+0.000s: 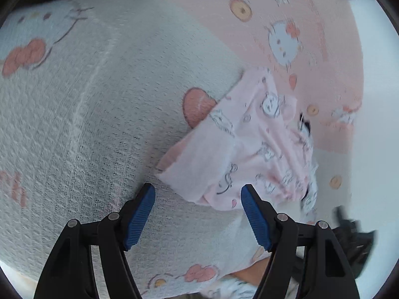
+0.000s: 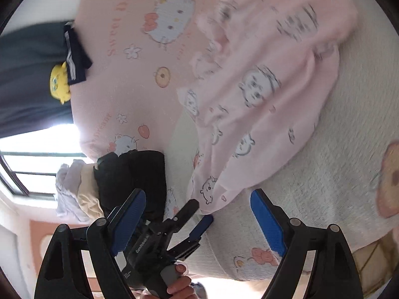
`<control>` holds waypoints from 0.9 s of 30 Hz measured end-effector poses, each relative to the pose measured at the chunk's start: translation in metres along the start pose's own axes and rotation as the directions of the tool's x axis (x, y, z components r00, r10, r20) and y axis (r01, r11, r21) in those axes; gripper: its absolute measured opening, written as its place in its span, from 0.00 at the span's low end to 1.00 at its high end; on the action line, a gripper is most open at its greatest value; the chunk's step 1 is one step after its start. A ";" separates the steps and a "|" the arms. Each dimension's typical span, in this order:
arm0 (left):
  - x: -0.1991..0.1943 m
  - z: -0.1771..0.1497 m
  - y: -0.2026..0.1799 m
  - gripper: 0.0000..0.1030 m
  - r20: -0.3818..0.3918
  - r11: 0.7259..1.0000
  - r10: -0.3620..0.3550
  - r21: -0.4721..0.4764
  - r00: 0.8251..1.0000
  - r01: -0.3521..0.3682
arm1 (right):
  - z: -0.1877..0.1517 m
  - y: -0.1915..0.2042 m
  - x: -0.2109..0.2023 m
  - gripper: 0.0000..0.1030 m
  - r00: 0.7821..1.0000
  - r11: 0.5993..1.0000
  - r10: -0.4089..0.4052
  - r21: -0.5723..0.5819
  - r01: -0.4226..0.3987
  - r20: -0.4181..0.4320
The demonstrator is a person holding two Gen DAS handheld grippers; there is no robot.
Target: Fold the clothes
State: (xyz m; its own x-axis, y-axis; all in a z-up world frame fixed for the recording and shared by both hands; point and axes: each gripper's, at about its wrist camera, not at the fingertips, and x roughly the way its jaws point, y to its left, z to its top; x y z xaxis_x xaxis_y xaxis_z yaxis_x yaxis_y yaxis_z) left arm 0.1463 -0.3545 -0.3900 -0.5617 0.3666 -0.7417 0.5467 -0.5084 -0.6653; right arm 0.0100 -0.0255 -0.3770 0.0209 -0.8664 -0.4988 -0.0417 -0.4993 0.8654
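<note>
Both claws were pictured with their blue-padded jaws spread apart and nothing clamped between them. From its own wrist camera, the left claw (image 1: 198, 194) was seen hovering over a white waffle-weave blanket printed with cartoon cats and red bows (image 1: 87, 114), its tips poised at the near edge of a crumpled pale pink fleece garment patterned with small white bears (image 1: 239, 154). No contact between the left pads and the pink fleece could be confirmed. The garment was shown lying unfolded, partly on the white blanket and partly on a pink bedsheet printed with cartoon cats, doughnuts and apples (image 1: 311, 49).

In the right wrist view, the right claw (image 2: 199, 204) was framed wide open above the same white blanket (image 2: 336, 149), with the pink garment (image 2: 261, 99) spread just beyond its tips. The left claw (image 2: 202, 214) was seen there too, gripped by a hand (image 2: 179, 286) at the bottom of the frame, its jaws apart at the garment's lower corner. A black folded garment (image 2: 132, 174) and a bundle of pale cloth (image 2: 74, 189) were seen beside it on the pink sheet (image 2: 119, 87). A dark navy garment bearing a yellow cartoon bird (image 2: 32, 79) was seen at the sheet's far edge, near a bright window (image 2: 30, 164).
</note>
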 end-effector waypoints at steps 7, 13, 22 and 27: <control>0.003 0.002 -0.006 0.68 0.056 0.999 0.018 -0.033 0.998 -0.016 | 0.002 -0.023 0.023 0.83 1.000 0.997 -0.013 0.071 0.013 0.001; 0.007 0.004 -0.007 0.40 0.103 0.997 0.051 -0.056 0.993 -0.046 | 0.005 -0.045 0.027 0.83 0.999 0.989 0.013 0.147 -0.017 0.030; -0.001 0.003 -0.028 0.13 0.105 1.000 0.007 -0.012 0.994 -0.005 | 0.005 -0.035 0.045 0.83 0.998 0.996 0.037 0.077 -0.040 0.049; -0.008 0.007 -0.051 0.11 0.109 0.999 -0.045 0.011 0.993 0.044 | -0.002 -0.031 0.048 0.83 0.998 0.996 0.048 0.070 -0.050 0.029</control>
State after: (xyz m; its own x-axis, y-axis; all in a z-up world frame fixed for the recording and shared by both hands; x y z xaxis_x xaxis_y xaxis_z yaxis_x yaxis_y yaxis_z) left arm 0.1190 -0.3367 -0.3497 -0.6503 0.3020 -0.6971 0.5143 -0.5003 -0.6966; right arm 0.0139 -0.0519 -0.4275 -0.0105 -0.8889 -0.4579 -0.1124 -0.4540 0.8839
